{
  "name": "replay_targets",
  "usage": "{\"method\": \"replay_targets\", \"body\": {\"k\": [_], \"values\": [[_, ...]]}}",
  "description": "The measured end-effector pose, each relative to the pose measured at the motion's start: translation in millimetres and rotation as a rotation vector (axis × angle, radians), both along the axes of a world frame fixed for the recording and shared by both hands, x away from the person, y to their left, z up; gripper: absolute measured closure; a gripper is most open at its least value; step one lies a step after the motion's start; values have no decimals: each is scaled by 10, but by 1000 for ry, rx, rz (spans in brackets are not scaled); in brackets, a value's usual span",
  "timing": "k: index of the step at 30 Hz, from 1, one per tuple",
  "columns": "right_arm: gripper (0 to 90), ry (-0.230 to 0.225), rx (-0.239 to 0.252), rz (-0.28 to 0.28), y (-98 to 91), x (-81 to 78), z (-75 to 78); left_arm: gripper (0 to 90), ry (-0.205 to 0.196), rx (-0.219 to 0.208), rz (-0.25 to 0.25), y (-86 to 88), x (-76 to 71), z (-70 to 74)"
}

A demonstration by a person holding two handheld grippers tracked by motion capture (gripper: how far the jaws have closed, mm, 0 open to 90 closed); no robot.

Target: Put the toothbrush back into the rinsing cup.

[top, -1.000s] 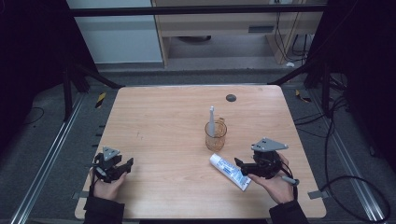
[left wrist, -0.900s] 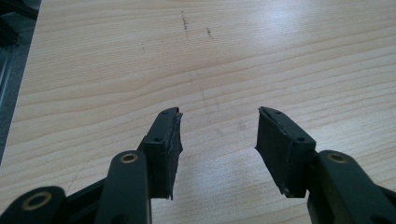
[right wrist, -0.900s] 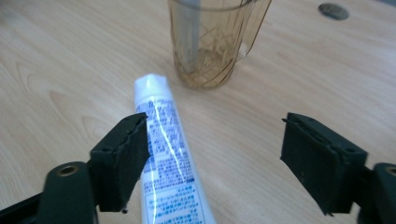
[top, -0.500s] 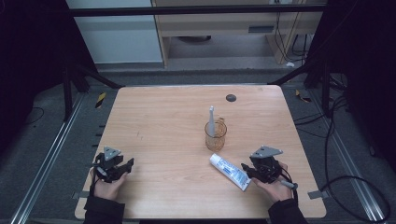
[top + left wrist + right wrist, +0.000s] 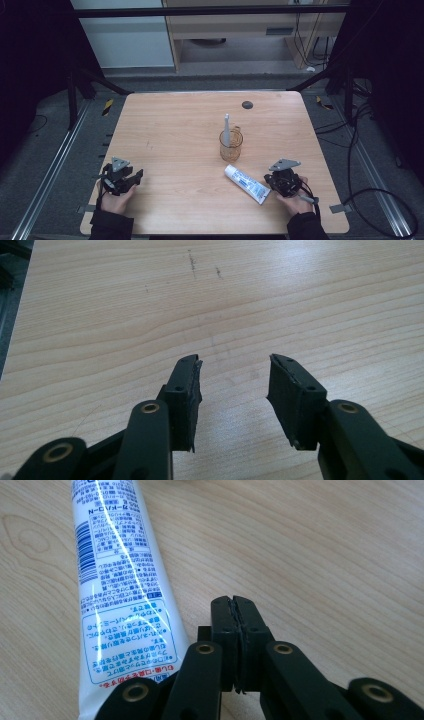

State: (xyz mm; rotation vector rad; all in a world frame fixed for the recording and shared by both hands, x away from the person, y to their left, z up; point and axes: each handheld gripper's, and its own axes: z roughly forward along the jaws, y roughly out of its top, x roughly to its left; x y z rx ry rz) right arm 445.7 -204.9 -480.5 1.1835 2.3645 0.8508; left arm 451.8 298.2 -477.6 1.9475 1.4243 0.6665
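Pale wood made up the table (image 5: 175,130) in front of me, with dark floor, rails and loose cables dropping away past every edge. Most of the far and left half lay bare, so I had plenty of free surface for moving there. Near the middle stood a glass cup (image 5: 231,145) with a white toothbrush (image 5: 226,129) upright in it, and a small dark disc (image 5: 247,105) sat well apart from it, close to the far edge. My left gripper (image 5: 134,176) rested near the front left corner, its jaws standing apart over bare wood with nothing between them, as the left gripper view (image 5: 232,385) made plain. My right gripper (image 5: 270,181) sat near the front right, not far from the front edge. Its jaws had just been closing and were now together, pads (image 5: 223,617) pressed flat on each other with nothing caught between. The toothpaste tube (image 5: 246,183) lay flat on the wood, slanted, just beside that gripper on its left; in the right gripper view the tube (image 5: 117,580) ran alongside the closed jaws rather than inside them. Its top was cut off by the upper border there, and its crimped end slipped behind the gripper's body. I could not tell whether jaw and tube actually touched. The small print on the tube stayed unreadable to me.
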Motion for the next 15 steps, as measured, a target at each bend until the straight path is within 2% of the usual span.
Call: {"method": "replay_targets", "body": {"k": [15], "values": [[900, 41, 3, 50, 62, -79, -44, 546, -3, 0, -1, 7, 2, 4]]}}
